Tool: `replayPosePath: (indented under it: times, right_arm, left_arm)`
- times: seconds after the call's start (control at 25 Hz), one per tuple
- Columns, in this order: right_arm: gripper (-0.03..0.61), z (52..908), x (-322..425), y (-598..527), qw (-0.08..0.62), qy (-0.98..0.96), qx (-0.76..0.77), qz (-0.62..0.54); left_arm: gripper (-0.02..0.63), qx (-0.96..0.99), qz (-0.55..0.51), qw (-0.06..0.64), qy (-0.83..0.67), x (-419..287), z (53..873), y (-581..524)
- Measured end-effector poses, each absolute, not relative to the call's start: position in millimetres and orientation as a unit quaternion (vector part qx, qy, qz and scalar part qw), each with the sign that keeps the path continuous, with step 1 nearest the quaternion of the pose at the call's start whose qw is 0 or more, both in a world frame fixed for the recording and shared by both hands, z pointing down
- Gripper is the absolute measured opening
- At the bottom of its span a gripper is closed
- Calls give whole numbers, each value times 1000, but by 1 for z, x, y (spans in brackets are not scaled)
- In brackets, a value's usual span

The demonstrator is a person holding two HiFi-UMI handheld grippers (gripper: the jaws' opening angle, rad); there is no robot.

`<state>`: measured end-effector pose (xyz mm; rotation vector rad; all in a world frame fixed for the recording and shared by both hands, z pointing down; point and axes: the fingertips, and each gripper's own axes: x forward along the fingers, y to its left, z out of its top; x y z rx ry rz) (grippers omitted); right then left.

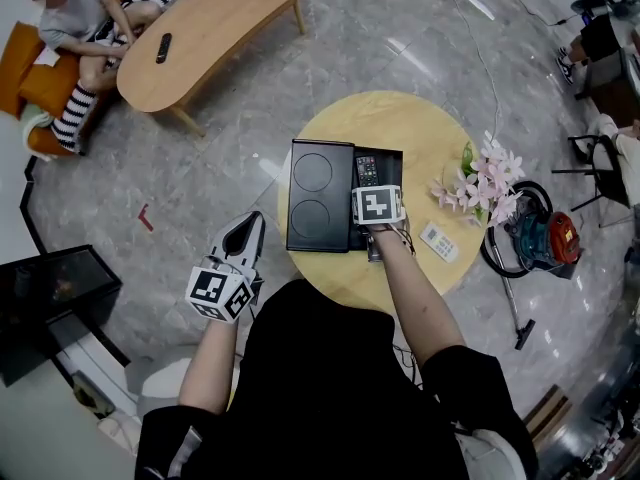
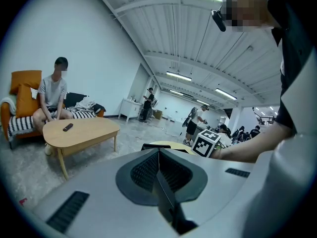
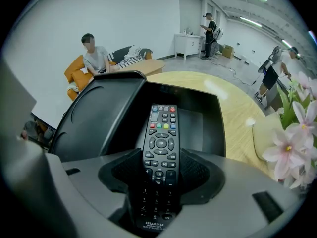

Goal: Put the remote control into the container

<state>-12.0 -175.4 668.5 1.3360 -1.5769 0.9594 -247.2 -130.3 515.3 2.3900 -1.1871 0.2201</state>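
Observation:
A black remote control (image 3: 160, 152) with coloured buttons is clamped between the pads of my right gripper (image 3: 159, 175), its button face towards the camera. In the head view the right gripper (image 1: 372, 190) points steeply down over the right part of a black container (image 1: 396, 158) on the round yellow table (image 1: 420, 128). The remote control (image 1: 367, 170) hangs within that open compartment (image 3: 203, 118). The container's black lid (image 1: 320, 196) lies open to the left. My left gripper (image 1: 247, 230) hangs off the table's left side, shut and empty (image 2: 159, 155).
A white remote (image 1: 438, 241) and pink flowers (image 1: 487, 183) lie on the table's right side. A vacuum cleaner (image 1: 535, 238) stands on the floor beyond. An oval wooden table (image 1: 215, 28) with a small black remote (image 1: 163, 48) and a seated person (image 1: 75, 18) are at upper left.

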Motion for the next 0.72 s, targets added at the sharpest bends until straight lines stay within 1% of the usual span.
replayPosePath:
  times: [0.4,0.72]
  right_arm:
    - [252,673,-11,-175,436,-611,514,415]
    - [253,669,-8,-173,430,-623,525,388]
  left_arm:
    - [8,865,73,242,-434,-249,520,-130]
    - [8,867,73,240,-430,-245,519,-130]
